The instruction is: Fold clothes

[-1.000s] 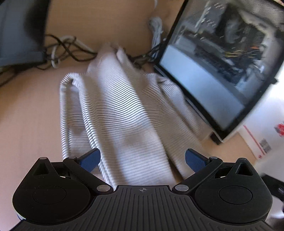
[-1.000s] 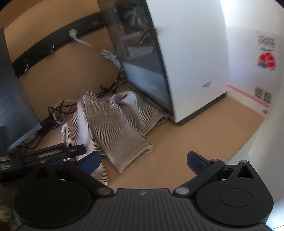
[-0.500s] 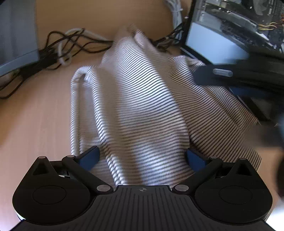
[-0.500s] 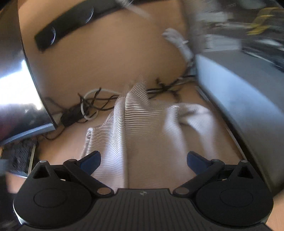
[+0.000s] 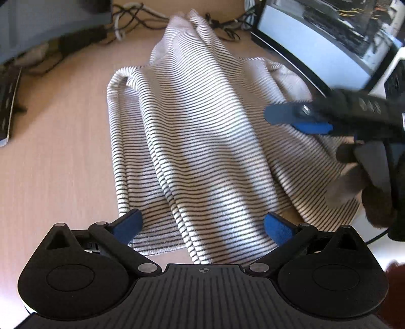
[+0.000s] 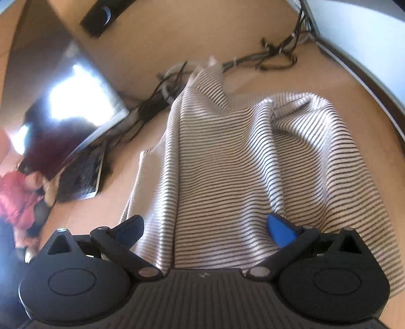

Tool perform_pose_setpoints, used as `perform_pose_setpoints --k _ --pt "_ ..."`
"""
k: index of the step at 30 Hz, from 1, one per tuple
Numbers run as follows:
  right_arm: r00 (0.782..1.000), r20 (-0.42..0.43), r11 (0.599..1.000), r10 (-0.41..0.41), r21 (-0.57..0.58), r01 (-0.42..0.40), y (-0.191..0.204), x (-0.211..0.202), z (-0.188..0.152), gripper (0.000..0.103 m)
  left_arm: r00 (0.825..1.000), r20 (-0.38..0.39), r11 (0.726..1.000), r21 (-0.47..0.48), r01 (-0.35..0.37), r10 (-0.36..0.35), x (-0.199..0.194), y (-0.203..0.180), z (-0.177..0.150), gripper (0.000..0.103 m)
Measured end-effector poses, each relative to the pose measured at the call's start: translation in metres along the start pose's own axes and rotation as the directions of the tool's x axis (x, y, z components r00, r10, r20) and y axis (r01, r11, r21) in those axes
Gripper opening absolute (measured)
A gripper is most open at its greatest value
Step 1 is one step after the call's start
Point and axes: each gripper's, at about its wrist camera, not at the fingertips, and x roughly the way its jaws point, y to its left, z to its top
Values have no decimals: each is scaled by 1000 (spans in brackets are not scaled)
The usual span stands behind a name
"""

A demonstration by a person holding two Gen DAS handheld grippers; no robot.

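Note:
A white garment with thin dark stripes (image 5: 197,131) lies crumpled in long folds on the wooden desk (image 5: 55,157). My left gripper (image 5: 202,226) is open and hovers low over the garment's near hem, its blue pads either side of a central fold. In the right wrist view the same garment (image 6: 227,157) fills the middle. My right gripper (image 6: 205,227) is open just above the cloth, with nothing between its fingers. The left wrist view also shows the right gripper (image 5: 296,121) coming in from the right over the garment's right side, held by a hand (image 5: 374,197).
A computer case with a glass side panel (image 5: 316,50) stands close to the garment's right edge. Tangled cables (image 5: 136,22) lie behind it. A monitor (image 6: 63,88) and a keyboard (image 6: 83,177) sit to the left. A person in red (image 6: 15,200) is at far left.
Both grippers have moved in closer to the garment. The right gripper has swung down from a high, distant view to just above the cloth's right side. Both stay open.

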Motion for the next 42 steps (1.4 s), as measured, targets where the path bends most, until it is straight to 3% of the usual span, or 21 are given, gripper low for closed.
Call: perform_pose_setpoints --k 5,9,12,14,17,20,21,22,23,27,30,33,35,37,39,41,42 --pt "998 -25 996 -59 -67 58 23 -7 -27 103 998 19 998 -22 60 -60 -24 17 -21 103" --pt "980 -78 954 -181 -257 156 46 6 -32 103 989 134 998 4 57 -57 -43 30 -12 103" --pt "968 -3 941 -251 -235 243 56 -10 -33 77 978 208 998 66 -11 -3 -55 37 -11 103" --pt "965 43 935 -257 -241 260 72 -24 -35 53 968 247 993 96 -63 37 -61 41 -16 103" --pt "978 12 961 -209 -181 208 84 -25 -38 44 965 261 991 122 -60 26 -61 43 -13 103" --pt "970 -12 946 -241 -224 233 101 -2 -46 43 961 275 984 179 -23 -27 -61 42 -18 103" --pt "968 -23 941 -251 -241 238 105 10 -47 38 959 278 980 198 -11 -46 -61 42 -19 103" --pt "963 -36 934 -268 -253 251 108 23 -45 16 957 282 976 217 1 -64 -61 41 -21 103" --pt "958 -50 929 -282 -265 259 115 31 -43 4 955 285 972 236 13 -82 -62 41 -22 103" --pt "982 43 898 -185 -398 187 166 12 -6 4 935 346 943 329 -48 -73 -62 33 -19 103" --pt "990 118 876 -79 -465 126 196 -13 38 4 901 433 931 339 -135 -28 -63 26 0 103" --pt "989 143 865 34 -501 42 212 -22 83 4 841 538 921 292 -258 65 -60 21 28 103" --pt "987 123 879 106 -476 -36 213 -12 108 4 813 561 925 206 -319 156 -54 25 52 103" --pt "983 66 853 170 -510 -113 215 1 122 7 797 557 934 96 -343 235 -51 36 76 103" --pt "976 173 836 132 -548 -16 211 -3 129 16 760 550 914 -12 -406 346 -49 55 92 103" --pt "953 299 839 39 -528 131 195 -14 131 44 695 518 857 -174 -485 499 -52 86 100 103" --pt "944 327 825 -45 -520 220 181 -11 126 48 679 482 831 -261 -492 554 -56 104 101 103"
